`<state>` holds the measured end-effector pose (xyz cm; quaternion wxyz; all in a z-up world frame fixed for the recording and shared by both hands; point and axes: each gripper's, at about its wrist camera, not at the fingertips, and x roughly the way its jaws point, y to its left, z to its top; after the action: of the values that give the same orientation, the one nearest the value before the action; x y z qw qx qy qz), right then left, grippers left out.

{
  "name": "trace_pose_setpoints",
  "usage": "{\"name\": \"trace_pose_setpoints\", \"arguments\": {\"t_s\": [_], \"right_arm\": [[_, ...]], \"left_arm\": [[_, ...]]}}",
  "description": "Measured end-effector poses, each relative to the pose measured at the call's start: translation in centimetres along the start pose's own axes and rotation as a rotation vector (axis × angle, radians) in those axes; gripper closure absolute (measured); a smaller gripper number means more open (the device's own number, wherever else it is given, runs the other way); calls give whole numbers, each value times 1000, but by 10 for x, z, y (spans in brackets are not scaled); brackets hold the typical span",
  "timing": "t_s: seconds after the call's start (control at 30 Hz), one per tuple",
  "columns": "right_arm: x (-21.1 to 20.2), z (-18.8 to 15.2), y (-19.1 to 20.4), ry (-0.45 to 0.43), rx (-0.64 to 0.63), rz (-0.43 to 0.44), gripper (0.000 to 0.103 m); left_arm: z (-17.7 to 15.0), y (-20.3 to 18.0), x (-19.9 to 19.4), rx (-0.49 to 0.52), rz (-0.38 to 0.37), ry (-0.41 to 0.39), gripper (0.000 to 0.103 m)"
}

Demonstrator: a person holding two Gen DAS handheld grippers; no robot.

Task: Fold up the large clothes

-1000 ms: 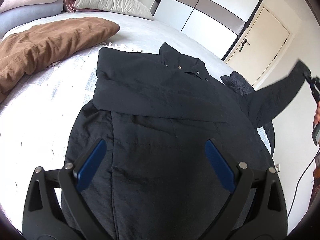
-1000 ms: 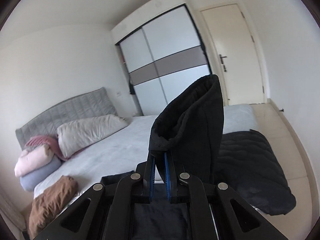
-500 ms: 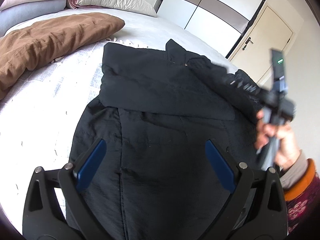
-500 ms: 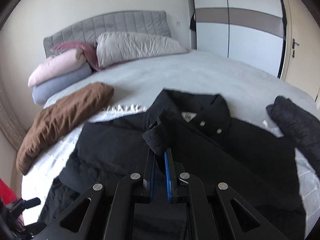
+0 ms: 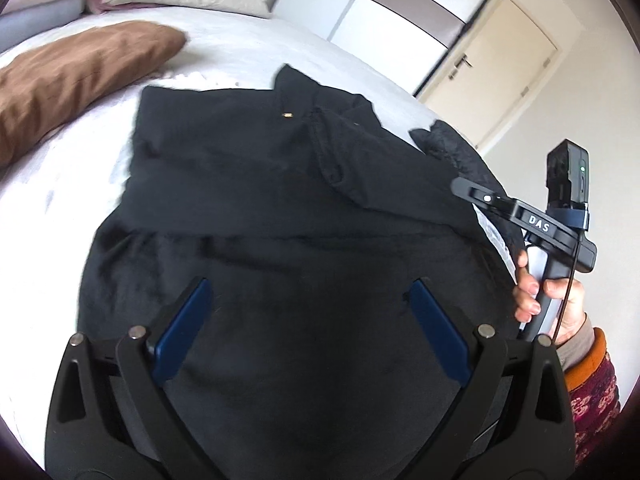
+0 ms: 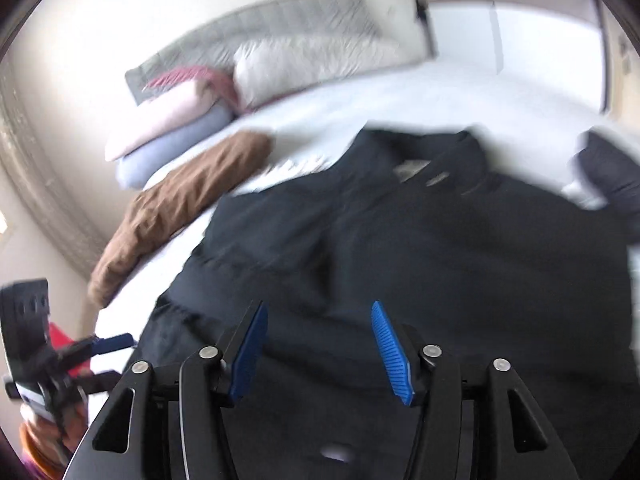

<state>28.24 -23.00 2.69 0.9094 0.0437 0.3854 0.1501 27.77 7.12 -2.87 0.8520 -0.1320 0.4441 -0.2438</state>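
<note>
Black coat (image 5: 280,208) between brown cushion (image 5: 76,76) and dark garment (image 6: 612,168); both grippers' jaws apart, the right's just opened, empty.

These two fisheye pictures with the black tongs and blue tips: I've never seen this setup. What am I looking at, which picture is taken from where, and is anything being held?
A person holds a two-finger gripper in each hand, each carrying a camera looking along its fingers. One picture looks past the left gripper, the other past the right gripper. A black coat lies spread on a white bed, beside a brown cushion. Nothing is held: the left gripper is open, and the right gripper's jaws have just been opening with nothing between them.
</note>
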Motion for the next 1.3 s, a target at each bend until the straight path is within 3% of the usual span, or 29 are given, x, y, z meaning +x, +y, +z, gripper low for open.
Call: {"name": "trace_pose_setpoints", "arguments": {"t_s": [0.13, 0.2, 0.27, 0.37, 0.4, 0.47, 0.57, 0.67, 0.73, 0.8, 0.87, 0.93, 1.03, 1.17, 1.23, 1.3], "right_arm": [[-14, -6, -68, -12, 124, -117, 45], [-20, -15, -105, -22, 216, -128, 45], [-22, -28, -132, -29, 294, -115, 45], [-21, -40, -152, -16, 322, -129, 44], [-18, -42, -153, -13, 315, -138, 45], [-19, -45, -158, -10, 295, -160, 45], [-11, -45, -161, 1, 260, -207, 45], [-3, -46, -166, 20, 251, -269, 45], [-1, -42, -162, 28, 243, -297, 44], [-3, -36, -150, 16, 203, -314, 44], [-1, -26, -132, -10, 145, -325, 44], [5, -17, -118, -21, 114, -328, 44], [29, -10, -100, 0, 85, -316, 44], [57, -24, -102, 61, 42, -354, 43], [59, -35, -113, 74, 52, -349, 43], [50, -43, -118, 75, 57, -339, 43]], "left_arm": [[45, -31, 50, 52, 16, 55, 13], [65, -38, 82, 33, 16, 86, 16], [77, -36, 113, -24, 30, 130, 26], [79, -23, 147, -127, 9, 173, 61], [76, -16, 152, -171, -34, 178, 83], [68, -6, 145, -232, -91, 153, 87], [49, -10, 125, -175, -86, 160, 88], [31, -20, 122, -64, 2, 260, 85], [32, -35, 112, 29, 73, 262, 77], [40, -56, 95, 134, 172, 190, 63], [50, -77, 77, 210, 201, 48, 48], [57, -92, 71, 239, 166, -45, 38], [60, -99, 92, 234, 17, -49, 37], [40, -79, 154, 183, 49, 111, 36], [22, -77, 144, 231, 26, 30, 36], [13, -82, 135, 276, 45, 52, 36]]}}
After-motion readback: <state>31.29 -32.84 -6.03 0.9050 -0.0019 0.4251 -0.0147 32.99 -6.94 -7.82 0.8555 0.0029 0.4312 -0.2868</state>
